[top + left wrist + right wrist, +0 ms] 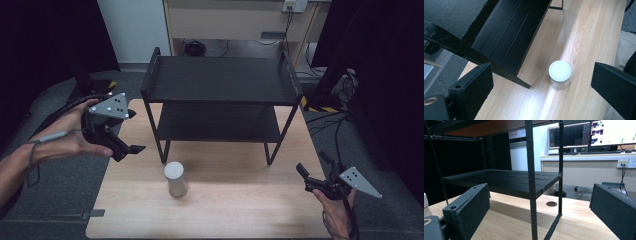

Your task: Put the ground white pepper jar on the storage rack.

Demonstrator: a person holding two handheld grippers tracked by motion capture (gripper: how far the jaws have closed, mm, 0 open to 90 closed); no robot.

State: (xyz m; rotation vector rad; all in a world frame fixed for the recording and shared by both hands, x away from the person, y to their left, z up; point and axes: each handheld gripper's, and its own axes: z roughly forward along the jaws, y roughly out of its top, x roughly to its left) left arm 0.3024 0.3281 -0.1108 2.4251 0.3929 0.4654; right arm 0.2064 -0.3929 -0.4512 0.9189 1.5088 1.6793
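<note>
Light wood worktop carries a black two-tier rack at upper centre of the high view and a white cylinder standing upright at lower centre-left, in front of the rack's front-left leg, not touching it

Left claw: held in the left hand at mid-left of the high view, over the worktop's left edge, tips aimed right and down toward the cylinder, well apart from it. Grey three-cornered plate sits on top. Jaws wide, nothing between them

Left gripper view: both jaws spread at the bottom corners, cylinder sits centre frame between them but farther off on the wood, flat white top facing the camera. Rack's lower shelf runs diagonally across upper left, its foot rail ending just left of the cylinder

Right claw: lower right of the high view, held in the right hand near the worktop's right edge, pointing left and up toward the rack. Jaws wide, empty

Right gripper view: low, near worktop level, looking under the rack. Lower shelf mid frame, a rack leg upright at centre. Round hole in the worktop beyond it. Monitors upper right, wall socket with cables at right

Dark curtain and floor cables lie past the worktop's right side in the high view
</note>
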